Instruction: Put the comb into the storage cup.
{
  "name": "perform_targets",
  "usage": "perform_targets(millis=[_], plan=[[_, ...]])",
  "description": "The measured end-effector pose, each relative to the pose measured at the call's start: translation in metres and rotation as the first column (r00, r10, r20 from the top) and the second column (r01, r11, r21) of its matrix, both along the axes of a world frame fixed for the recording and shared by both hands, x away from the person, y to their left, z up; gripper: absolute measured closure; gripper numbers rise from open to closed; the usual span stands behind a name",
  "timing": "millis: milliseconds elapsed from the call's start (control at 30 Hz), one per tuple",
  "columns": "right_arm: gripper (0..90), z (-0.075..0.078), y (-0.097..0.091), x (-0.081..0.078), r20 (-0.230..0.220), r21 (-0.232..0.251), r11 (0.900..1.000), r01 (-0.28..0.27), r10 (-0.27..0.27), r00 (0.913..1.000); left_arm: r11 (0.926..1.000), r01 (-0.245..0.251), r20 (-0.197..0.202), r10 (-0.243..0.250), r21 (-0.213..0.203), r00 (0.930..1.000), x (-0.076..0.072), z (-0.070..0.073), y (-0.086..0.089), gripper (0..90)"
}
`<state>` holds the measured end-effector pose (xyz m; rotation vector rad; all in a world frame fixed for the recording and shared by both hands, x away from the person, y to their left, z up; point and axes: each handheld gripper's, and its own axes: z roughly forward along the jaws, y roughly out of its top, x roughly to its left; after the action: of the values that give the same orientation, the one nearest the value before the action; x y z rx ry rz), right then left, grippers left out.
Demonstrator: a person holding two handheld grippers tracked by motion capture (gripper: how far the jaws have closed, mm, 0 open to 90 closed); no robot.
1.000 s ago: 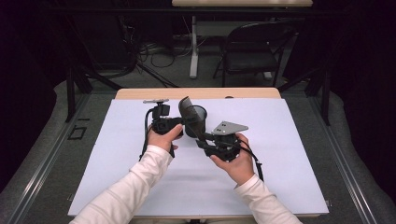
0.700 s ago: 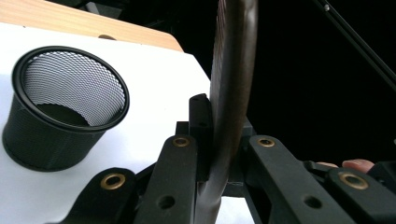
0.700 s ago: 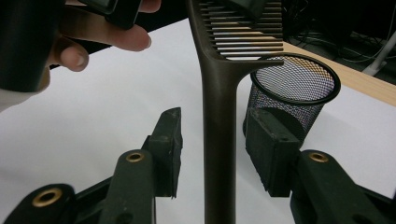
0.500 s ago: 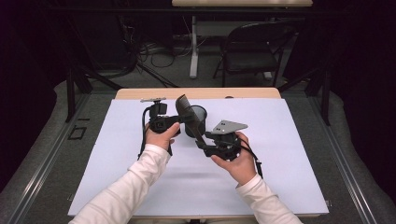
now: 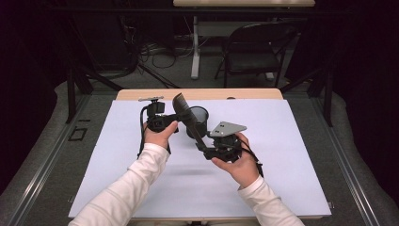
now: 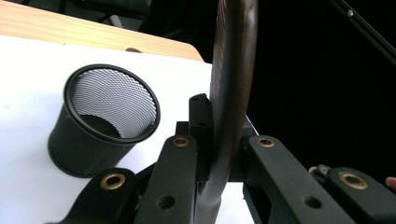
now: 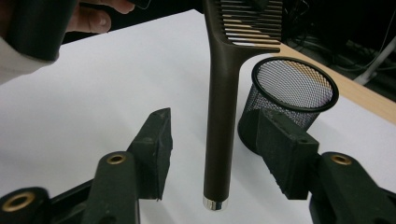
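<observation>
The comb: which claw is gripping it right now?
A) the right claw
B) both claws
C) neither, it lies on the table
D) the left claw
D: the left claw is clamped on the comb, while the right claw stands open around the handle without touching it.

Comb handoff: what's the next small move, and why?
Probably shut the right tool on the comb handle. Its jaws stand open on either side of the handle without touching it, while the left tool is clamped on the comb near the teeth. The mesh cup stands upright just beyond.
</observation>
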<state>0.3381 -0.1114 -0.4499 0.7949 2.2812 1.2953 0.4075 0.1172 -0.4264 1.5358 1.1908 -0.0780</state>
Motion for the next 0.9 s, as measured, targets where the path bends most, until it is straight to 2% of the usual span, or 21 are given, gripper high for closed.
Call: perform_targets(millis=[67,300,400,433,533,633,767,900], plan=[[43.3,-0.001,0.001,0.0,-0.002,-0.013,0.9999,-0.003,0.003,1.0,0.9999,-0.01,0.004,0.01,0.002,0.9999,0.001,0.0,0.001,85.3],[45.0,-0.001,0.0,0.001,-0.029,-0.012,0.9999,-0.004,0.003,0.9996,0.9998,-0.02,0.031,0.02,-0.001,0.9993,0.001,0.001,0.002,85.3],[41.8,-0.001,-0.002,0.002,-0.008,-0.024,0.9996,0.013,-0.013,0.9999,0.9997,-0.022,0.042,0.022,0.005,0.9989,0.002,0.003,0.003,85.3],[41.8,-0.002,-0.003,0.002,-0.001,-0.027,0.9994,0.021,-0.021,0.9998,0.9995,-0.028,0.052,0.028,0.011,0.9983,0.001,0.004,0.003,85.3],[42.0,-0.003,-0.007,0.003,-0.024,0.006,0.9999,0.013,-0.013,0.9996,0.9991,-0.034,0.084,0.032,0.023,0.996,0.001,0.007,0.004,85.3],[41.9,-0.004,-0.008,0.004,-0.018,-0.002,0.9999,0.012,-0.012,0.9998,0.9979,-0.049,0.114,0.044,0.043,0.9925,0.001,0.01,0.003,85.3],[40.8,-0.005,-0.009,0.005,-0.021,0.0,0.9999,0.011,-0.011,0.9997,0.997,-0.055,0.134,0.048,0.054,0.9898,0.002,0.013,0.003,85.3],[40.9,-0.006,-0.011,0.006,0.007,0.004,0.9999,0.016,-0.016,0.9998,0.9963,-0.059,0.158,0.048,0.063,0.9863,0.002,0.017,0.003,85.3]])
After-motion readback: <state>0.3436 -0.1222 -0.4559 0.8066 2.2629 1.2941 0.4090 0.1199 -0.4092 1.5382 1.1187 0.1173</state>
